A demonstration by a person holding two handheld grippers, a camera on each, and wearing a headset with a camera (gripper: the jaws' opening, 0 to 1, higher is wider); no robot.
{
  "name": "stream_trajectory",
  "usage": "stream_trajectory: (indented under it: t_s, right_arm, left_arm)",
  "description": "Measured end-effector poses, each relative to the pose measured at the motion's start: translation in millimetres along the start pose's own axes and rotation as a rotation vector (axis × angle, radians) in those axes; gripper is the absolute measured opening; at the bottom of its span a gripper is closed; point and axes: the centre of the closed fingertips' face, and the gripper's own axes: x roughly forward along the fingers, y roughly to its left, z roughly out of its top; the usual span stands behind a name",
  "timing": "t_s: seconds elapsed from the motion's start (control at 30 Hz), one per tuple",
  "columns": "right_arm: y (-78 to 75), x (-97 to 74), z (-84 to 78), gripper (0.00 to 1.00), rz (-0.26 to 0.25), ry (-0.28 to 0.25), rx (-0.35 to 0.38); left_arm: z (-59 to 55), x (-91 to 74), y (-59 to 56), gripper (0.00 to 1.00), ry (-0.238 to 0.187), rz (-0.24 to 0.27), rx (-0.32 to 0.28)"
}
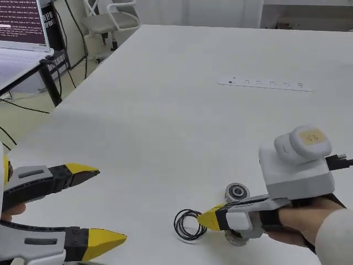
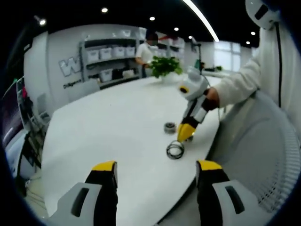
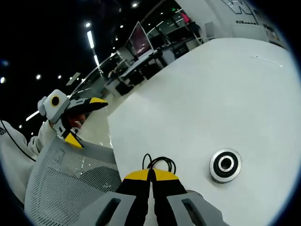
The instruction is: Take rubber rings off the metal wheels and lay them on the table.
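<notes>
A small heap of black rubber rings [image 1: 186, 224] lies on the white table [image 1: 165, 110]. A metal wheel [image 1: 237, 192] lies flat just right of it, and a second wheel [image 1: 236, 238] peeks out under my right gripper [image 1: 207, 219]. That gripper's yellow tips are shut at the heap's right edge. In the right gripper view a thin black ring [image 3: 160, 163] runs into the seam between the tips of the right gripper [image 3: 150, 176], with a wheel [image 3: 225, 165] to the right. My left gripper [image 1: 102, 204] hangs open at the near left, well away from the rings [image 2: 175, 150].
A white power strip [image 1: 270, 84] lies on the far side of the table. An office chair [image 1: 107, 19] and a desk with a monitor [image 1: 22, 22] stand beyond the left edge. A mesh chair [image 3: 61, 179] sits off the near edge.
</notes>
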Motion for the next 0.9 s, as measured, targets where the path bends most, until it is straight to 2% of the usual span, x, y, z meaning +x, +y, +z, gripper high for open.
stream_trajectory:
  t_s: [0.3,0.5,0.6,0.9]
  right_arm:
    - [-7.4,-0.2,-2.7,0.0,-0.032,0.009,-0.004]
    - [-7.0,1.6,-3.7,0.0,-0.039,0.016,-0.021]
    - [-8.3,2.6,-3.4,0.03,-0.049,0.017,-0.04]
    - [-8.6,6.8,-2.8,0.03,-0.075,0.022,-0.12]
  left_arm:
    - [0.9,2.6,-0.1,0.68,-0.003,0.0,-0.004]
    - [0.6,0.5,2.0,0.68,-0.004,0.008,-0.006]
    - [1.1,-0.7,3.3,0.67,-0.006,0.014,-0.008]
    - [0.9,-0.2,2.9,0.67,-0.006,0.013,-0.006]
